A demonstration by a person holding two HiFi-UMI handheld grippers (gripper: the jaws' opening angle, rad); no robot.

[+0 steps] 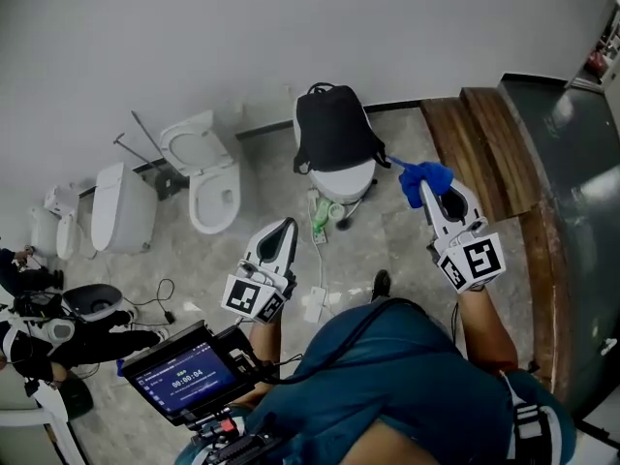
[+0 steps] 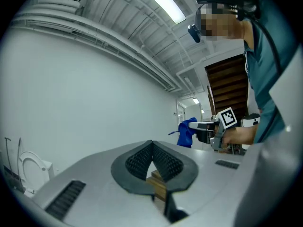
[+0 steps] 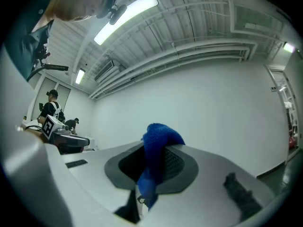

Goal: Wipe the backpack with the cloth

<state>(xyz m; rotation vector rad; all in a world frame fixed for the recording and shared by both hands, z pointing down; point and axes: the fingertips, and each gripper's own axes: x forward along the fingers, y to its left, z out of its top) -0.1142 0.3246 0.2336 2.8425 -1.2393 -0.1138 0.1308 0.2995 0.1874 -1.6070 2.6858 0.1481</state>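
Note:
A black backpack stands upright on a white toilet against the back wall. My right gripper is shut on a blue cloth, held in the air to the right of the backpack and not touching it. The cloth bunches up between the jaws and hangs over them. My left gripper is lower and to the left of the backpack, its jaws shut with nothing in them. From the left gripper view the cloth and the right gripper show to the right.
Two more white toilets stand at the left along the wall. A green bottle and a power strip lie on the tiled floor under the backpack. A wooden step runs along the right. A person crouches at far left.

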